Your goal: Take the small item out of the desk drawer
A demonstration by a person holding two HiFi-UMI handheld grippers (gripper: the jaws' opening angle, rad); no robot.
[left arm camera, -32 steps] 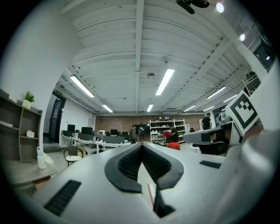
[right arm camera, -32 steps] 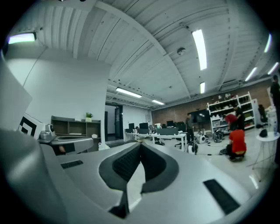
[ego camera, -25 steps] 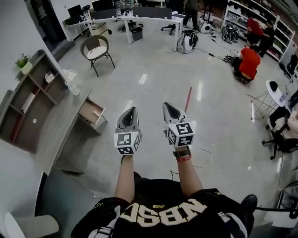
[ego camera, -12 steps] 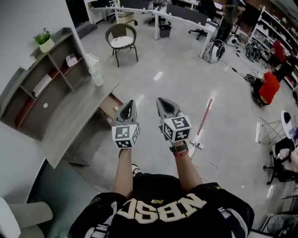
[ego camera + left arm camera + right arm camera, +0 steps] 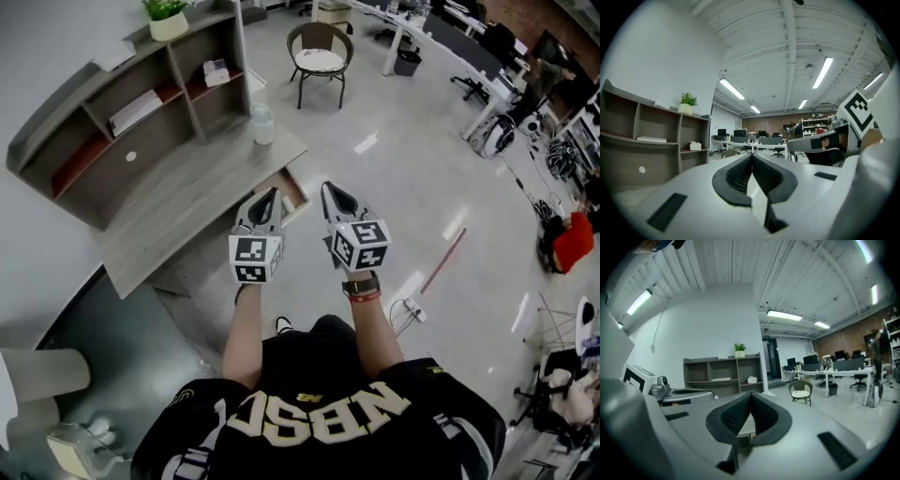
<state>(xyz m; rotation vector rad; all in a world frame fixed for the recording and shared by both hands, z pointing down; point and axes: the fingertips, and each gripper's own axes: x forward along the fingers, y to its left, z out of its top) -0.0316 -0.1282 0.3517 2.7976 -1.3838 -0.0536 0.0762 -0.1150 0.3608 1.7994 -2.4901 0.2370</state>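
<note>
Fingers of the left gripper lie pressed together, ribbed pad against ribbed pad, with nothing between them. Those of the right gripper are closed the same way and are just as empty. The 2 grippers hang side by side in the air in front of the person, near each other but not touching. In the head view their tips point toward 12 o'clock, and each marker cube sits at the end nearer the person's body. Both gripper views look out level across the room.

The drawer stands pulled out from the front edge of the grey worktop. In the head view it shows at 1 o'clock of the left gripper's tips, in the gap between the 2 grippers, and the left gripper covers part of it. The small item cannot be made out inside it.

The worktop runs off toward 10 o'clock of the grippers. A shelf unit stands along its far side, with 1 potted plant on top and a white box in 1 compartment. A pale jar stands on the worktop at 12 o'clock of the left gripper. Farther off at 12 o'clock a round chair stands on the floor. A red stick lies on the floor at 3 o'clock of the right gripper.
</note>
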